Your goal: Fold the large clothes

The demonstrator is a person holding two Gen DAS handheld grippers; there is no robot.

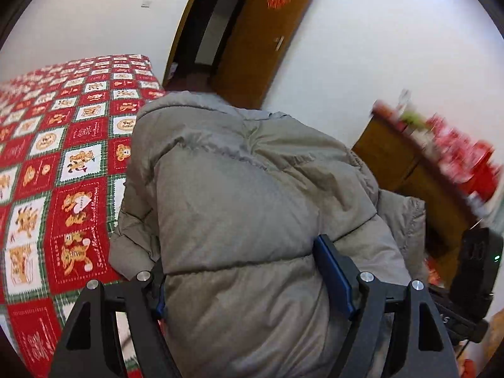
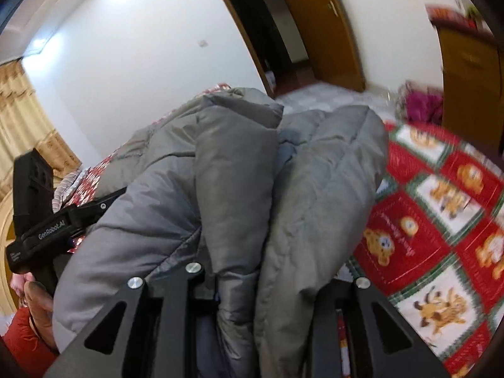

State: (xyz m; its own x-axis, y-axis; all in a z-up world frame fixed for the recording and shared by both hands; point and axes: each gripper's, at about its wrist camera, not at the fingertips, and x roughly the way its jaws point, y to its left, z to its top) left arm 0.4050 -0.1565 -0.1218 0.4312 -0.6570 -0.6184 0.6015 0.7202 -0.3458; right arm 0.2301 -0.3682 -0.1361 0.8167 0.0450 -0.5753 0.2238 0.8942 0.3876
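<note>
Gray puffer jacket (image 1: 252,195) bulks up in front, blocking forward passage. Bed quilt (image 1: 56,157) lies bare toward its far corner beside the jacket. Wooden cabinet (image 1: 409,170) stands beyond bed edge.

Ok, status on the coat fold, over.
Left gripper and right gripper both clamped on the grey coat. Coat bunched, lifted over the bedspread. Nothing in the way.

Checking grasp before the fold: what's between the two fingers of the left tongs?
A thick bunch of the grey puffer jacket fills the gap of the left tongs; both blue pads press into it. The left wrist view shows this.
</note>
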